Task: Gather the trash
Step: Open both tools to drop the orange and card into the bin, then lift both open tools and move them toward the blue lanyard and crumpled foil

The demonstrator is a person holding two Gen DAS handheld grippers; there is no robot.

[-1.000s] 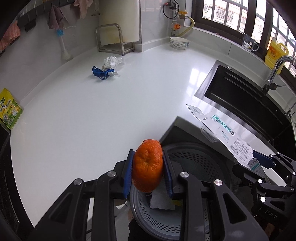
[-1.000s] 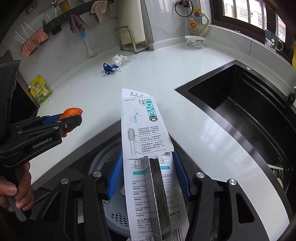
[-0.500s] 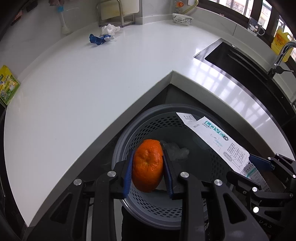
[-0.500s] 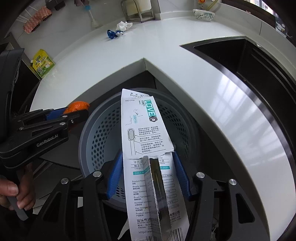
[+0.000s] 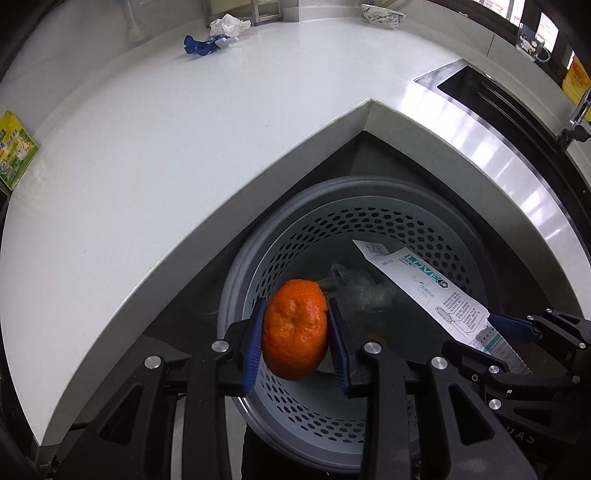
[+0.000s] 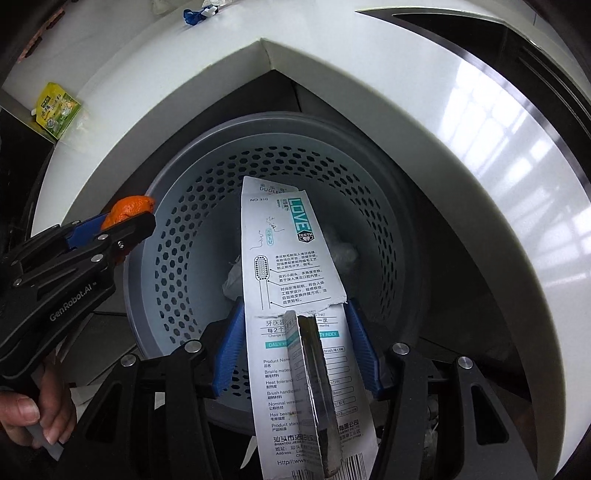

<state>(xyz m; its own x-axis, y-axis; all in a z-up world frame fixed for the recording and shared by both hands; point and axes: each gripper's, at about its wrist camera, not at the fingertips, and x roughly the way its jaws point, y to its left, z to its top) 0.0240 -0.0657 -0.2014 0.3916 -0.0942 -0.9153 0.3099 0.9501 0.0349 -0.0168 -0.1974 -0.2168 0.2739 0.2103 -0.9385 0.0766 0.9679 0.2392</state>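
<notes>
- Left claw (image 5: 295,334) is pinching an orange peel (image 5: 294,334) between its blue pads, holding it over the near-left rim of the grey perforated bin (image 5: 424,236).
- From the right wrist view, the left claw (image 6: 138,218) is sitting at the bin's (image 6: 192,206) left edge, with the peel (image 6: 127,209) poking out above the fingers.
- Right claw (image 6: 295,350) is pinching a torn toothbrush package (image 6: 284,258); the blue pads are pressing on both long edges of the card, and the printed end is jutting forward over the bin opening.
- In the left wrist view, the package (image 5: 424,284) is angling across the right half of the bin, with the right claw (image 5: 517,328) at its lower end.
- Bin is standing on the floor in the inside corner of the white counter (image 5: 166,147), below the counter edge.
- Crumpled clear plastic (image 5: 360,291) and some white paper (image 6: 234,280) are lying at the bin's bottom.
- A blue wrapper (image 5: 201,44) and a crumpled white wad (image 5: 227,24) are lying together on the far side of the counter, well apart from both claws.
- A yellow-green packet (image 5: 14,151) is sitting at the counter's left edge.
- The sink (image 5: 517,99) is showing at right.
</notes>
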